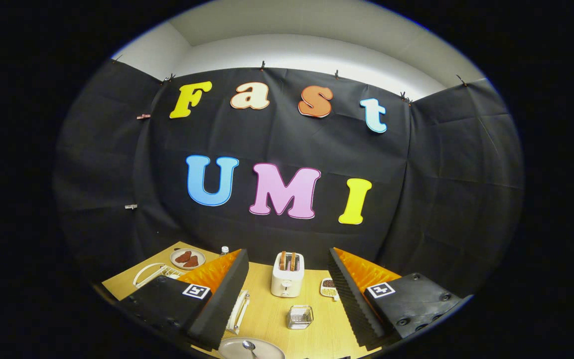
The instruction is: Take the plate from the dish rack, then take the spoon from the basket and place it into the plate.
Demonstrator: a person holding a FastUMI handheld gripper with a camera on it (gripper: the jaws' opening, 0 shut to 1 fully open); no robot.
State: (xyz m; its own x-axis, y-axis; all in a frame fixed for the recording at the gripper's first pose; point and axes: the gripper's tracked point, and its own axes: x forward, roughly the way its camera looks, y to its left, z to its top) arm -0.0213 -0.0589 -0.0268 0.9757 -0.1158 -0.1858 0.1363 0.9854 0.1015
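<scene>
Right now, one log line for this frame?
gripper: open, empty, raised | metal spoon: lying in round grey plate | small wire basket: beyond plate | white toaster: ahead between fingers

Black cloth wall (287, 139), wooden table (267, 309), white ceiling (292, 30).

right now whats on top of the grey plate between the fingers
A spoon lies on the plate, bowl up, between the open gripper fingers. Its handle and the plate's near rim are cut off from sight.
</scene>
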